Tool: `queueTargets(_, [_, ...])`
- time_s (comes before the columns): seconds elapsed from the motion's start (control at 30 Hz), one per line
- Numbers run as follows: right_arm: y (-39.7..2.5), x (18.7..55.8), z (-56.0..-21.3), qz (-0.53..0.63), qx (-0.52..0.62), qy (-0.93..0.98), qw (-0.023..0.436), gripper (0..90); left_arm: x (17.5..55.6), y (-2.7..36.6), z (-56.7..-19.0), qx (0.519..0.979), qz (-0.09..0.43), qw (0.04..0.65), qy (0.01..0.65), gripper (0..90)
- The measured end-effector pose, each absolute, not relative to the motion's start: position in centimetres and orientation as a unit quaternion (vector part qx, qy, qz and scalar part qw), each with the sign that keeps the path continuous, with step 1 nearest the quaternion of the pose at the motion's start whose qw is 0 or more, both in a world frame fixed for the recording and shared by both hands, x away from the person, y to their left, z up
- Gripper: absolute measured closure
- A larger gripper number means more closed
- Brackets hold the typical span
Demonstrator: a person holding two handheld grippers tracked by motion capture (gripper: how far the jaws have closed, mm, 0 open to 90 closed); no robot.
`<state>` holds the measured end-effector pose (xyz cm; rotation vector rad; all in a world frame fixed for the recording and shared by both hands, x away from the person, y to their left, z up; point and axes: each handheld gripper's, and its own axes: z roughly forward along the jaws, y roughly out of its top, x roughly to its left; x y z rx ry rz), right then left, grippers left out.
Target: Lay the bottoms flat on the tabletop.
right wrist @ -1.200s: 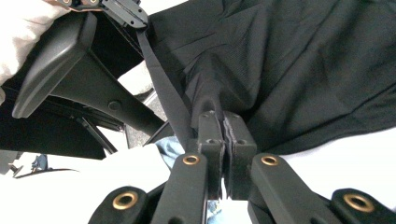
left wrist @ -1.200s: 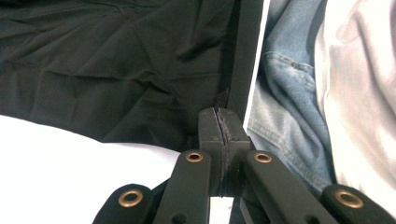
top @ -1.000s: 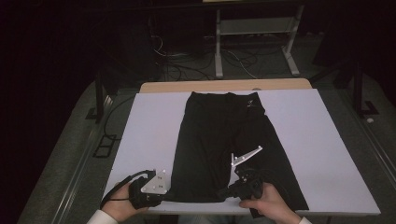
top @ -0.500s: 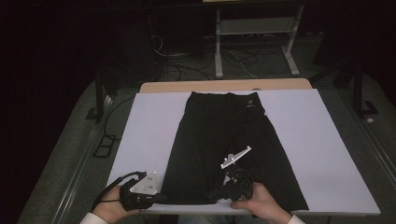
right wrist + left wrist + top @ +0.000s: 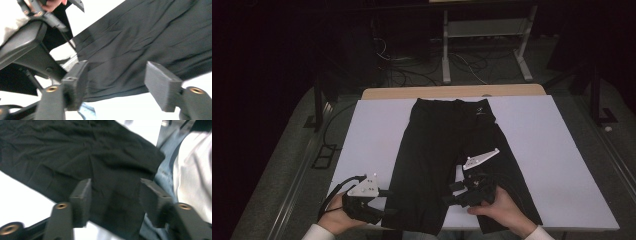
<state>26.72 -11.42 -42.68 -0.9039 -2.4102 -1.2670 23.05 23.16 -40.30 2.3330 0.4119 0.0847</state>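
A pair of black trousers [image 5: 447, 150] lies flat on the white table [image 5: 552, 150], waistband at the far side, legs toward me. My left gripper [image 5: 384, 202] sits at the near left, beside the outer edge of the left leg. In the left gripper view it [image 5: 115, 192] is open, with the black leg hem [image 5: 117, 170] lying across the gap between its jaws. My right gripper [image 5: 454, 192] rests over the near end of the legs, pointing left. In the right gripper view it [image 5: 117, 75] stands open over the black cloth [image 5: 150, 37], gripping nothing.
The table's near edge runs just under both hands. A wooden strip [image 5: 452, 92] borders the far edge. Beyond the table stand a metal frame [image 5: 482, 45] and loose cables [image 5: 412, 75] on the dark floor. White surface lies bare on both sides of the trousers.
Both grippers dipped toward the near edge and came back a little. The right gripper's grey plate has swung slightly to the right. The trousers lie as before.
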Motion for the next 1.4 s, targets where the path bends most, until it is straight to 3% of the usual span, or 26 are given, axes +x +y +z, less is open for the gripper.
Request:
queueTargets(0.17, [-13.1, 27.5, -42.0, -0.449, -0.340, -0.820, 0.103, 13.7, 23.8, 22.2, -40.2, 0.899, 0.020, 0.401, 0.174, 27.4])
queueTargets(0.23, [-13.8, 27.7, -41.8, -0.446, -0.343, -0.821, 0.094, 12.3, 24.0, 21.8, -40.1, 0.898, 0.021, 0.403, 0.176, 21.2])
queueTargets(0.33, [-14.7, 27.9, -41.6, -0.437, -0.351, -0.825, 0.075, 0.0, 24.5, 21.1, -39.9, 0.891, 0.016, 0.413, 0.187, 13.3])
queueTargets(0.5, [-16.4, 28.0, -40.9, -0.434, -0.361, -0.824, 0.040, 0.0, 25.5, 20.0, -39.4, 0.880, 0.014, 0.430, 0.202, 0.0])
queueTargets(1.07, [-21.7, 27.6, -41.7, -0.459, -0.402, -0.793, -0.001, 0.0, 28.4, 14.8, -39.5, 0.822, 0.028, 0.518, 0.233, 0.0])
queueTargets(1.4, [-23.9, 27.1, -42.5, -0.488, -0.406, -0.772, -0.032, 0.0, 28.2, 17.2, -41.5, 0.802, 0.062, 0.523, 0.280, 0.0])
